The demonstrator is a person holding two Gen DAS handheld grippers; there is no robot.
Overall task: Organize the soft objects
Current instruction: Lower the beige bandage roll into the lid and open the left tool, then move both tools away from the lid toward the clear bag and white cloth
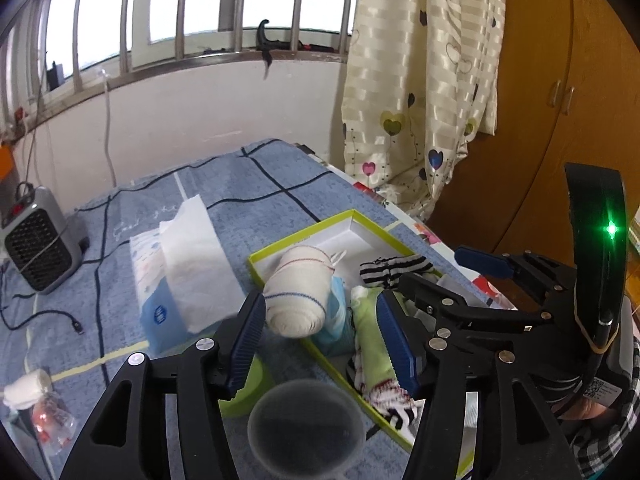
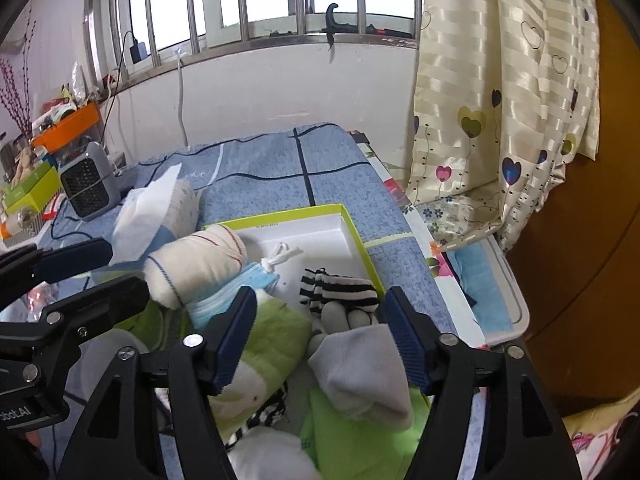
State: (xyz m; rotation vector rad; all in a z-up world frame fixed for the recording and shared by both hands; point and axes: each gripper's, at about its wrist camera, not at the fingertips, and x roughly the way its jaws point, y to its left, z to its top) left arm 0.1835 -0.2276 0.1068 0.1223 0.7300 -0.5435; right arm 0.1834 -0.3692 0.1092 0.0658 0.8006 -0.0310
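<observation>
In the shallow green-rimmed box (image 2: 352, 224) on the blue-clothed surface (image 2: 280, 168): rolled cream bandage (image 2: 196, 264) on a blue mask (image 2: 236, 284), striped sock (image 2: 340, 290), green cloth (image 2: 276, 340), grey sock (image 2: 360, 372), gathered there, apparently for sorting. Left gripper (image 1: 320, 340) and right gripper (image 2: 320, 336) hover above, jaws spread, pinching nothing. Tissue pack (image 1: 180, 280) sits just beside.
</observation>
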